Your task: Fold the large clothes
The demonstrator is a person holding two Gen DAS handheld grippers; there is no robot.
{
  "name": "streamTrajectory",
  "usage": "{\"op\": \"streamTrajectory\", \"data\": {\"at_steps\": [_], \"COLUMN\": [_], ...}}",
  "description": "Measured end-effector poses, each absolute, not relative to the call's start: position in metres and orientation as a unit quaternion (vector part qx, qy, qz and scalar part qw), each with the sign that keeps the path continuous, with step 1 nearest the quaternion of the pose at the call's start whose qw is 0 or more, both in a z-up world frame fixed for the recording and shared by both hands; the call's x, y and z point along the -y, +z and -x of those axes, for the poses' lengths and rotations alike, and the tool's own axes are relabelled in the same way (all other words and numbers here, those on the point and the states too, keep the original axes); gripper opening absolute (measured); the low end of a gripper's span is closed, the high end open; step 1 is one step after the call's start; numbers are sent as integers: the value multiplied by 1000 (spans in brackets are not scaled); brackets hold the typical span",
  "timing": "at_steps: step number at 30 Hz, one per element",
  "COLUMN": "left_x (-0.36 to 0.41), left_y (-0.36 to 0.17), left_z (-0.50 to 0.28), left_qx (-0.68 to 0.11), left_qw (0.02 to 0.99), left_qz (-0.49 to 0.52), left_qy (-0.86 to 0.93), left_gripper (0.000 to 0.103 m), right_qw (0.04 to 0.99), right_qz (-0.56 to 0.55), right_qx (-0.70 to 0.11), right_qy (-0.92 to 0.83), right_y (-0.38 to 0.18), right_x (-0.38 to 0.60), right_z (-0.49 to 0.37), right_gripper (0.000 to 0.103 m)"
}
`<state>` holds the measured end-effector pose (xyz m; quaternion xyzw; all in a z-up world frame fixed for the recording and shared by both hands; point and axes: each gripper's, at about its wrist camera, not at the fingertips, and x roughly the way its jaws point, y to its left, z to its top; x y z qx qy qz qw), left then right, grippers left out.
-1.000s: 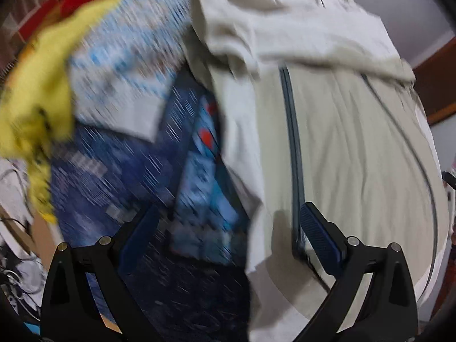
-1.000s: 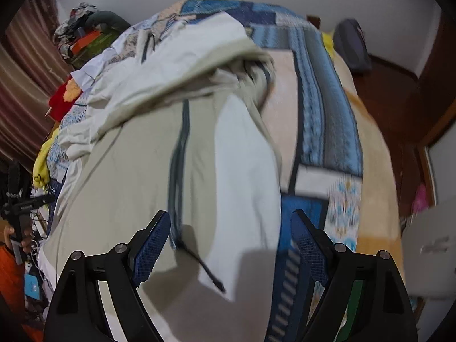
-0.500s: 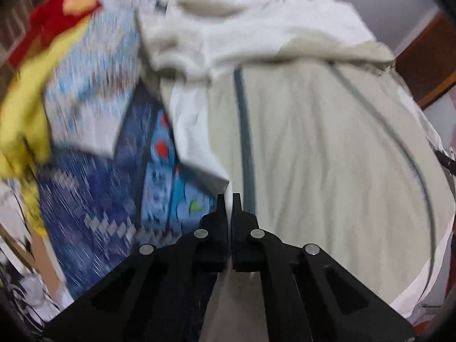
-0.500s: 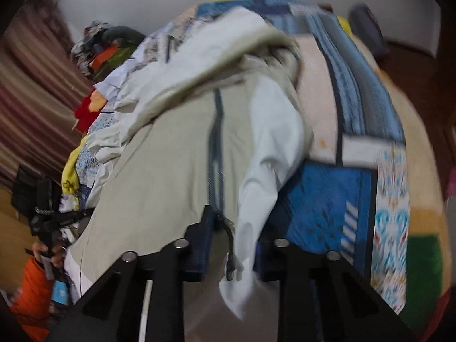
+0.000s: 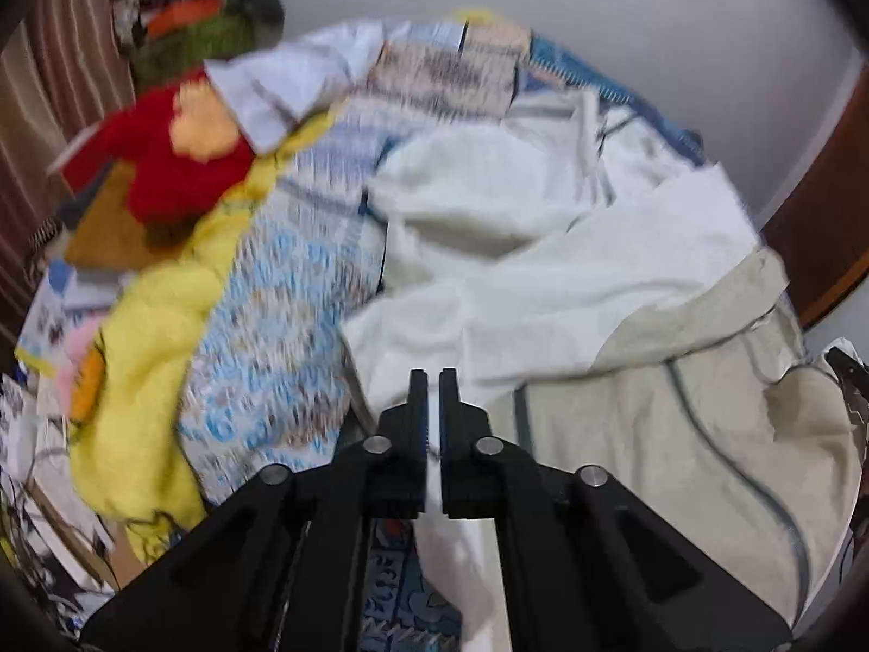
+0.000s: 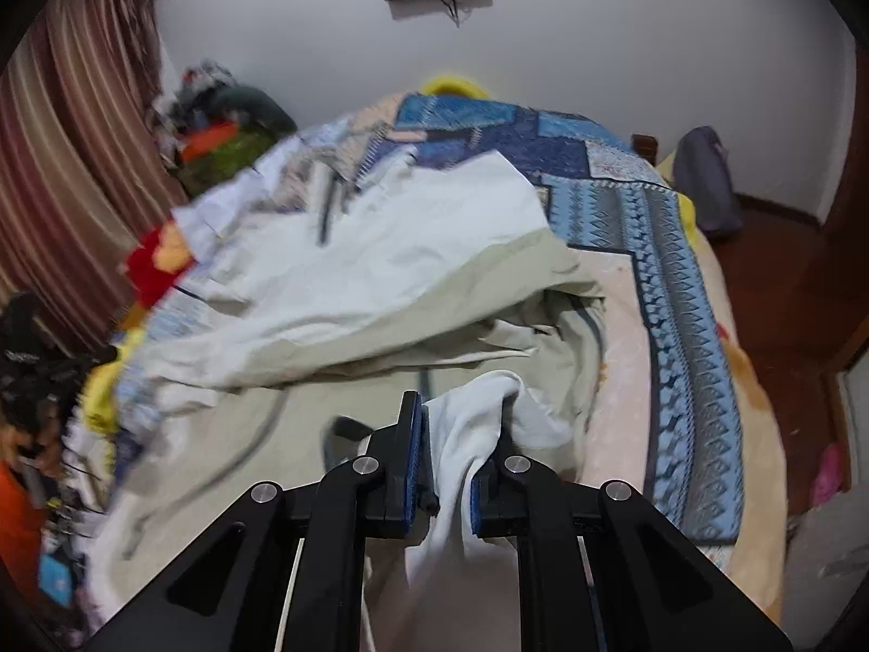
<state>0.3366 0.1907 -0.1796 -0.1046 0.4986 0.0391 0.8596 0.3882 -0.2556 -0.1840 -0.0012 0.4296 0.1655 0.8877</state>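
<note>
Now both tongs, left tongs (image 5: 433, 380) and right tongs (image 6: 451, 429), clamp pale garment (image 6: 380, 282).

Soft, even indoor light, no glare, heavy motion blur in the left view, fisheye bending and dark corners throughout.

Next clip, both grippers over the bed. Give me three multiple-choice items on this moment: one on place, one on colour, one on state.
1. Where does the red plush toy lie from the pale garment in the left wrist view?
A left B right C beneath
2. What colour is the garment's piping?
A red B dark grey-blue C yellow
3. What does the right gripper do?
A stands open B shut on nothing C grips pale cloth

A: the toy lies at upper left.
B: dark lines cross the beige panel.
C: cloth bunches between its pads.
</note>
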Motion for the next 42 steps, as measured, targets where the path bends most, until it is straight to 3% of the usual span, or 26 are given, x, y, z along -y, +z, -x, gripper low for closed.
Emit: {"op": "streamTrajectory", "data": {"at_steps": [2,4,6,13,15,19,25,33,36,42], "left_x": [-186,-181,-176,-163,-161,-158,-150,-171,-186,-184], "left_y": [-203,-225,-240,-272,-277,-272,-207,-133,-142,-217], "left_z": [-331,-320,-304,-246,-235,-233,-250,-299,-331,-391], "left_qx": [-534,-568,-589,-640,-632,-606,-530,-420,-415,-479], "left_qw": [839,816,799,734,730,740,829,901,902,870], "left_qz": [102,107,122,218,247,278,173,106,103,75], "left_qy": [29,16,6,-66,-85,-86,-41,23,52,93], "left_gripper": [19,54,66,67,59,2,1,1,1,2], "right_qw": [881,868,858,862,863,864,884,917,920,899], "right_qz": [19,20,16,2,-3,-8,-16,-29,-23,-4], "right_qx": [-446,-472,-492,-485,-485,-481,-442,-368,-368,-430], "right_qy": [156,151,145,145,145,148,153,152,133,85], "right_y": [-205,-227,-246,-240,-239,-235,-203,-148,-153,-215], "right_x": [253,252,253,257,259,262,271,274,271,274], "right_z": [-394,-399,-402,-394,-390,-382,-373,-383,-405,-453], "right_gripper": [11,11,11,11,11,11,11,11,11,11]}}
